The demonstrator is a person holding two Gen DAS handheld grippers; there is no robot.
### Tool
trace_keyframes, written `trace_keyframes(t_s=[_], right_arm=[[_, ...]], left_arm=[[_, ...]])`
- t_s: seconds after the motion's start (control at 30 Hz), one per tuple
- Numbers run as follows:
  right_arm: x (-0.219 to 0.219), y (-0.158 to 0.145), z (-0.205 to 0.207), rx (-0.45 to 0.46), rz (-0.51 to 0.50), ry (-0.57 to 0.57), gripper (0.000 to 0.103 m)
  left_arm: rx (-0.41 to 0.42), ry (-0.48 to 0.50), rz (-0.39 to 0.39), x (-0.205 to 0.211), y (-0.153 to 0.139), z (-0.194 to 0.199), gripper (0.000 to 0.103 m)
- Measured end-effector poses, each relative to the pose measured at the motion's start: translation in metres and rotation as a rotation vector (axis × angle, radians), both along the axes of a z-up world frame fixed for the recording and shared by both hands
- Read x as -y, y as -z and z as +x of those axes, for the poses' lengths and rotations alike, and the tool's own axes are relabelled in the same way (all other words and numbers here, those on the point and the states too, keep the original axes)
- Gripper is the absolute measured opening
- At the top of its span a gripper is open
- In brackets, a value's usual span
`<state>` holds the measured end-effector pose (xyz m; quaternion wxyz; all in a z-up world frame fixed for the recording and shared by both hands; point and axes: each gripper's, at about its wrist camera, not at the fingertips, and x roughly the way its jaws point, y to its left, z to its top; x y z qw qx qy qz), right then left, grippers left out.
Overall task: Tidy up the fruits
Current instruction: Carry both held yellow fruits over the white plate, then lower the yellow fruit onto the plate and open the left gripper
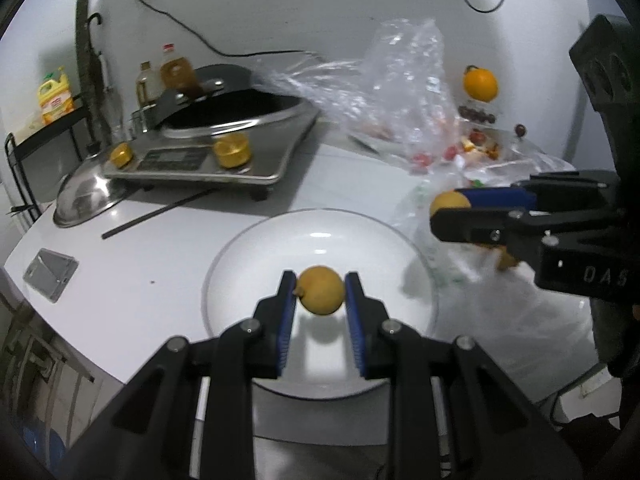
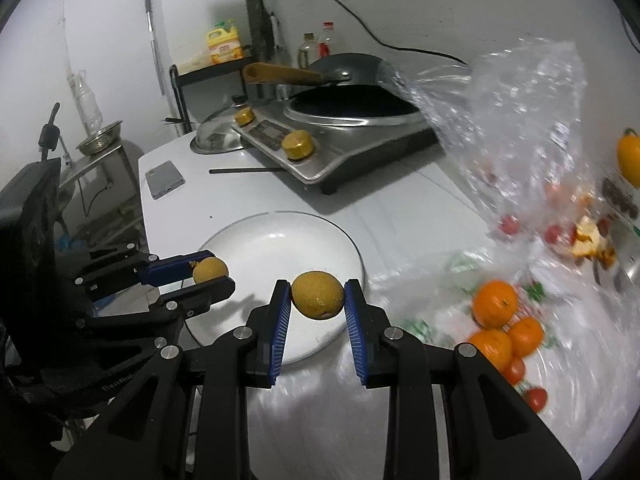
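My left gripper is shut on a small yellow fruit and holds it above the white plate. It also shows in the right wrist view, over the plate's left rim. My right gripper is shut on a second yellow fruit above the plate's near right edge. In the left wrist view the right gripper with its fruit is just right of the plate. Oranges and small red fruits lie on plastic at the right.
A clear plastic bag stands at the right with more fruit behind it. An induction cooker with a wok sits at the back. A steel lid, a black chopstick and a phone lie on the white counter.
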<state>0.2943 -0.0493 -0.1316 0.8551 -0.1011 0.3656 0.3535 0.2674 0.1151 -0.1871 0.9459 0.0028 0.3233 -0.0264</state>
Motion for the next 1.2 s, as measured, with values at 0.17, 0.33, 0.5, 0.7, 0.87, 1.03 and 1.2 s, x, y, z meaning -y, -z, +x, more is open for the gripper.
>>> trace_keyframes(t_s=[0.17, 0.33, 0.5, 0.7, 0.87, 1.03, 1.2], right_arm=[[-0.026, 0.005, 0.013, -0.007, -0.006, -0.029, 0.03], [-0.045, 0.011, 0.025, -0.02, -0.011, -0.048, 0.03], [-0.057, 0.022, 0.036, -0.045, -0.02, -0.057, 0.03], [-0.07, 0.032, 0.045, -0.06, -0.024, -0.069, 0.03], [-0.077, 0.04, 0.051, -0.075, -0.035, -0.078, 0.03], [-0.084, 0.044, 0.054, -0.08, -0.048, -0.082, 0.03], [-0.089, 0.048, 0.055, -0.085, -0.064, -0.084, 0.03]], left_arm=[[-0.013, -0.051, 0.016, -0.022, 0.013, 0.012, 0.025], [-0.02, -0.079, 0.045, -0.032, 0.026, 0.022, 0.025], [-0.03, -0.091, 0.086, -0.034, 0.035, 0.031, 0.025], [-0.029, -0.101, 0.128, -0.035, 0.039, 0.033, 0.025], [-0.038, -0.102, 0.127, -0.035, 0.042, 0.035, 0.025], [-0.05, -0.088, 0.123, -0.036, 0.047, 0.038, 0.026], [-0.061, -0.079, 0.093, -0.039, 0.045, 0.038, 0.027]])
